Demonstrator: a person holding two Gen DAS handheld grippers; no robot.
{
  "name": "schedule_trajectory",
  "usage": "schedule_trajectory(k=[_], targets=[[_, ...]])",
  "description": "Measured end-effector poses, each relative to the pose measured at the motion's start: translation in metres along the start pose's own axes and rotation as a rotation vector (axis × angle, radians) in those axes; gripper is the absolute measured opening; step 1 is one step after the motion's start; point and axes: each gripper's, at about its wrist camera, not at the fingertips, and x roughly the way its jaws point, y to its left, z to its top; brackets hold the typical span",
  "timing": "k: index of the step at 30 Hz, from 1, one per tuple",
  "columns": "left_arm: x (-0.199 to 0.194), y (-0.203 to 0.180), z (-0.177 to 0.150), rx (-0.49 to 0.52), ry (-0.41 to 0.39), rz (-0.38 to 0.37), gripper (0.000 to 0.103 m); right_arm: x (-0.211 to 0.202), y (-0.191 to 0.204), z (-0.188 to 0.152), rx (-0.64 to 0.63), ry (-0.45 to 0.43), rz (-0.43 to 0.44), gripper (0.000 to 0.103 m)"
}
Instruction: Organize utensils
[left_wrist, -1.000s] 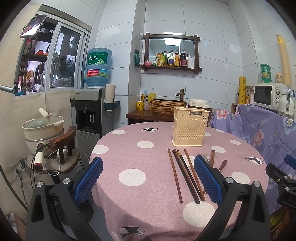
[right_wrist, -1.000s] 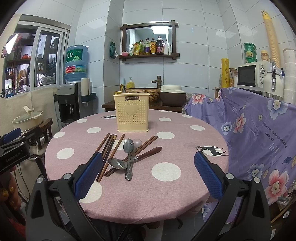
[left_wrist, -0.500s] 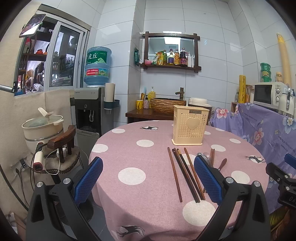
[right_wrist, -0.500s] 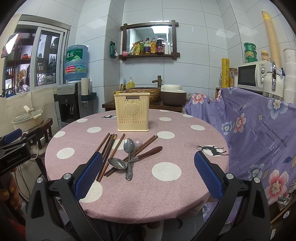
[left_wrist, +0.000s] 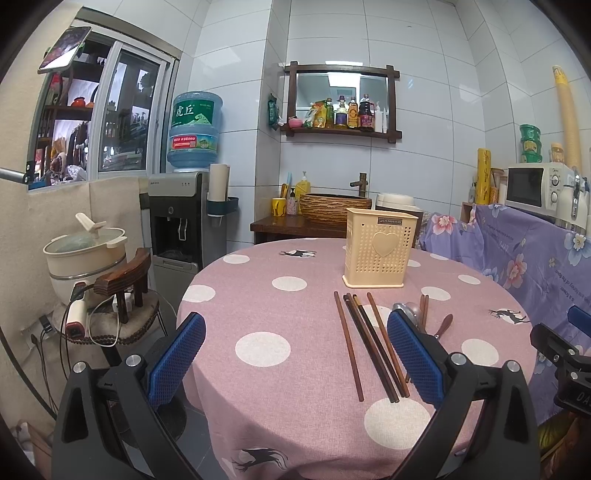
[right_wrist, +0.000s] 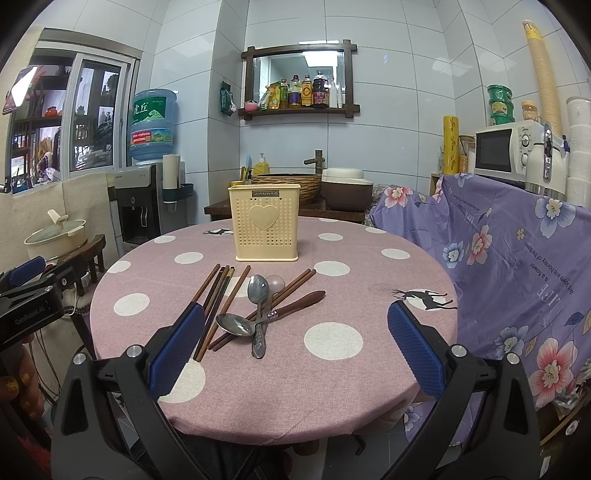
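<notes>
A cream perforated utensil holder (right_wrist: 263, 224) with a heart stands upright on the round pink polka-dot table (right_wrist: 369, 332); it also shows in the left wrist view (left_wrist: 378, 248). In front of it lie several brown chopsticks (right_wrist: 218, 295) and metal spoons (right_wrist: 258, 291), one with a wooden handle (right_wrist: 299, 300). The chopsticks (left_wrist: 369, 343) also show in the left wrist view. My right gripper (right_wrist: 293, 350) is open and empty, above the table's near edge. My left gripper (left_wrist: 293, 354) is open and empty, left of the chopsticks.
A water dispenser (left_wrist: 181, 218) and a stool with a pot (left_wrist: 85, 254) stand left of the table. A purple floral cloth (right_wrist: 517, 258) covers furniture on the right, with a microwave (right_wrist: 506, 149) on it. A sink counter (right_wrist: 288, 199) is behind the table.
</notes>
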Motion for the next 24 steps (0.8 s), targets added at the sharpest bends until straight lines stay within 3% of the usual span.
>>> schedule_trajectory(k=[9, 17, 24], targets=[[0.009, 0.002, -0.005, -0.004, 0.044, -0.018, 0.098, 0.006, 0.002, -0.005, -0.012, 0.023, -0.011, 0.098], [0.052, 0.009, -0.009, 0.01, 0.182, -0.057, 0.098, 0.049, -0.022, -0.005, -0.007, 0.139, -0.081, 0.098], [0.1, 0.007, 0.003, 0.041, 0.294, -0.085, 0.098, 0.098, -0.044, -0.001, 0.065, 0.261, -0.071, 0.098]])
